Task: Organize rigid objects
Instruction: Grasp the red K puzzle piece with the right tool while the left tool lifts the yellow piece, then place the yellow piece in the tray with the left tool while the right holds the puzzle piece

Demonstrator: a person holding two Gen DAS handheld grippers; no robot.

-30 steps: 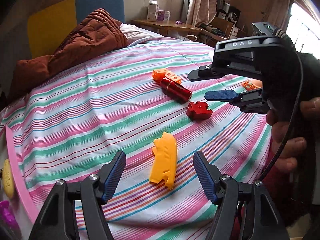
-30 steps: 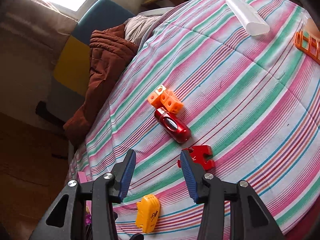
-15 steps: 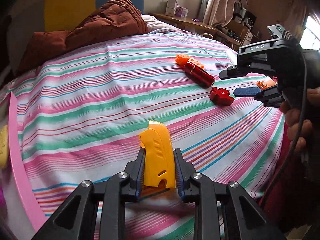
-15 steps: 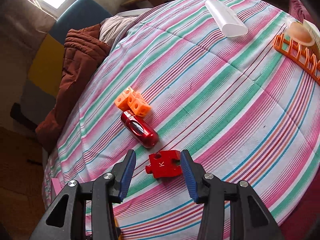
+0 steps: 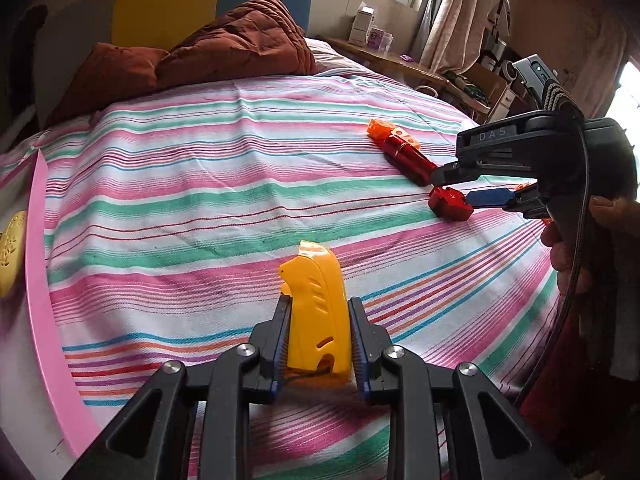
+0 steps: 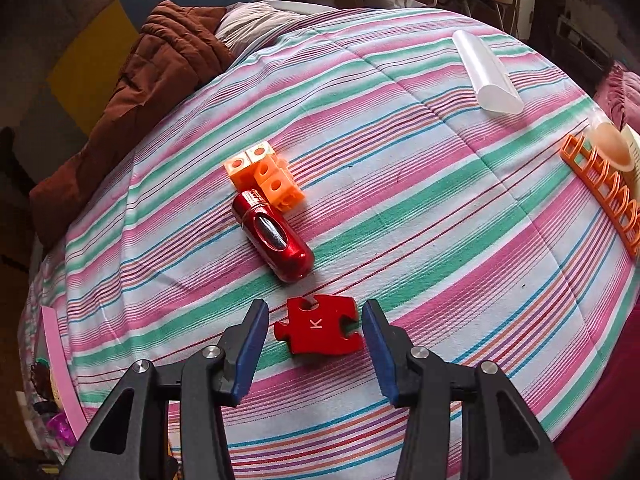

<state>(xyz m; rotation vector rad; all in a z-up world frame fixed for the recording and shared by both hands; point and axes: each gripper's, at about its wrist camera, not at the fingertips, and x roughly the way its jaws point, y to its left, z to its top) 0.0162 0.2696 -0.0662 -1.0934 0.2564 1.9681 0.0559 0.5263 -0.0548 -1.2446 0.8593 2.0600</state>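
a curved yellow plastic piece (image 5: 316,312) with slanted slots stands on a striped bedspread (image 5: 200,184), clamped between the left gripper (image 5: 318,340) pads. the right gripper (image 6: 314,340) hangs spread wide around a red puzzle piece (image 6: 318,326) marked "k". a second ago the yellow piece lay loose and the right gripper sat farther from the puzzle piece.

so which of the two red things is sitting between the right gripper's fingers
The flat red puzzle piece marked K, between the open right hand-held gripper. The other, a shiny red cylinder, lies farther off beside the orange cubes.
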